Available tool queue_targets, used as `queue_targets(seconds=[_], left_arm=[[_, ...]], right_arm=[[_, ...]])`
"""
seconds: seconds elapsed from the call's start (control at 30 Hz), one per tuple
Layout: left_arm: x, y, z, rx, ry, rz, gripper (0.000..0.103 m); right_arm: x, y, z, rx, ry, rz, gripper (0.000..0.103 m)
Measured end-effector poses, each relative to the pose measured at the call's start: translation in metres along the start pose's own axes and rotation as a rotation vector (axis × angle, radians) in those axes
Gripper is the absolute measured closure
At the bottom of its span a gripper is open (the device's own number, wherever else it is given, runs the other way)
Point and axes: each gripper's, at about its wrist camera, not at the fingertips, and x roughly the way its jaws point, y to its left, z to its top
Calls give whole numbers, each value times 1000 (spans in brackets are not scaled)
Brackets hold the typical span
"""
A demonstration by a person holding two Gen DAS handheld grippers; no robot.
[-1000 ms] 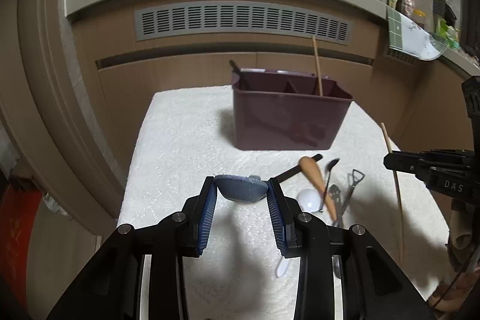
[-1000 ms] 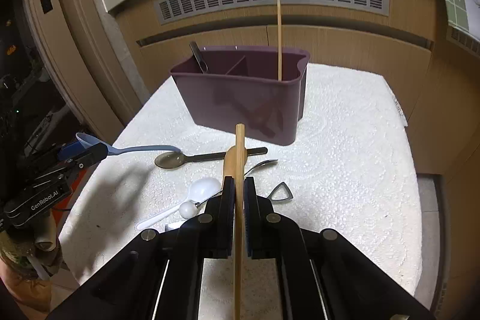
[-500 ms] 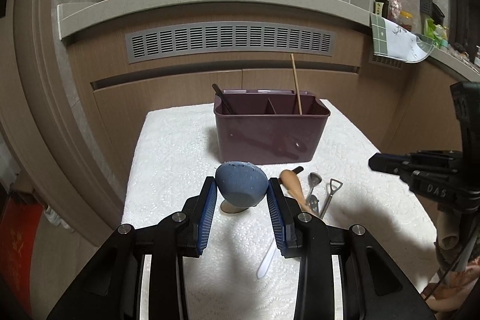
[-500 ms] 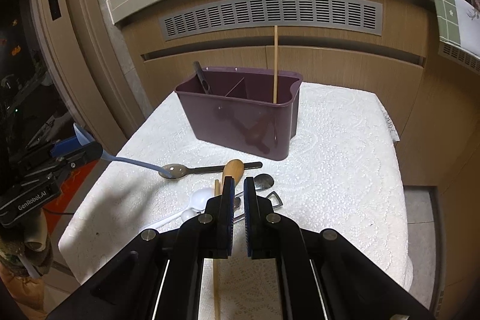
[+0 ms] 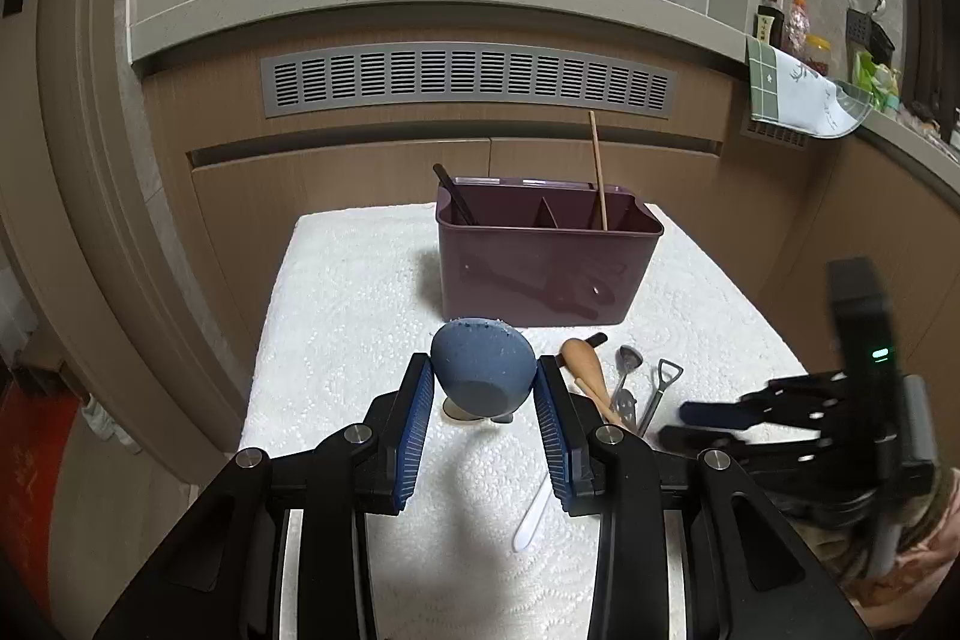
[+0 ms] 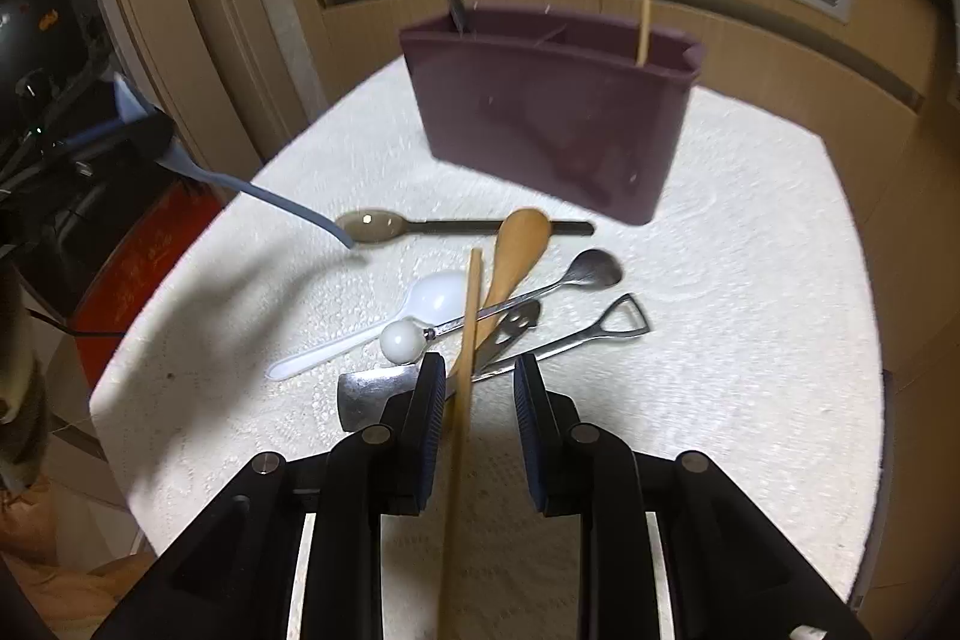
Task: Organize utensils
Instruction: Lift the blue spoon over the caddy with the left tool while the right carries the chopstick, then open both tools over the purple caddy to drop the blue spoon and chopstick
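My left gripper (image 5: 483,400) is shut on the bowl of a blue spoon (image 5: 483,370), held above the white mat; its handle (image 6: 282,205) points down toward the pile. My right gripper (image 6: 479,394) is open, and a wooden chopstick (image 6: 462,388) lies loose against its left finger. A purple divided caddy (image 5: 546,262) stands at the back of the mat and holds a chopstick (image 5: 598,172) and a dark utensil (image 5: 453,202). A wooden spoon (image 6: 516,250), a white spoon (image 6: 420,304), a dark-handled spoon (image 6: 384,226) and several metal utensils (image 6: 576,274) lie in front of it.
The white textured mat (image 6: 750,280) covers a small table with drop-offs on all sides. Wooden cabinets with a grey vent (image 5: 468,76) stand behind. A counter with a dish rack (image 5: 840,94) is at the right. A red box (image 6: 144,256) sits on the floor at the left.
My right gripper has opened, letting the chopstick go loose, and has dropped closer to the utensil pile. My left gripper has drawn back and higher with the blue spoon.
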Motion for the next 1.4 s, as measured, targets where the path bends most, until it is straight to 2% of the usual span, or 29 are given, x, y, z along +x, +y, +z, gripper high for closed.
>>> queue_targets(seconds=[0.13,0.2,0.27,0.33,0.47,0.67,0.77,0.93,1.07,1.2,1.4], left_arm=[[1,3,-2,-11,6,-6,68],[2,5,-2,-14,9,-7,68],[2,6,-3,-19,10,-6,68],[2,8,-2,-23,11,-7,68],[-1,6,-1,-22,7,-9,68],[-3,3,7,-33,-5,-18,68],[-11,1,26,-28,-42,-27,68],[-34,-4,89,22,-182,-39,68],[-39,-3,143,29,-305,-69,68],[-10,-1,171,25,-329,-107,68],[51,6,183,2,-261,-150,68]], right_arm=[[24,10,7,-27,37,-23,80],[37,17,10,-55,57,-73,82],[39,22,11,-83,42,-115,92],[35,22,13,-82,38,-95,98],[6,15,17,-53,-28,-77,98],[-54,-12,33,47,-168,-34,98],[-89,-22,55,73,-261,-23,98],[-156,-26,119,33,-477,-72,98],[-187,-32,164,27,-621,-82,98],[-168,-48,195,62,-697,-67,98],[-111,-68,219,91,-649,-87,98]])
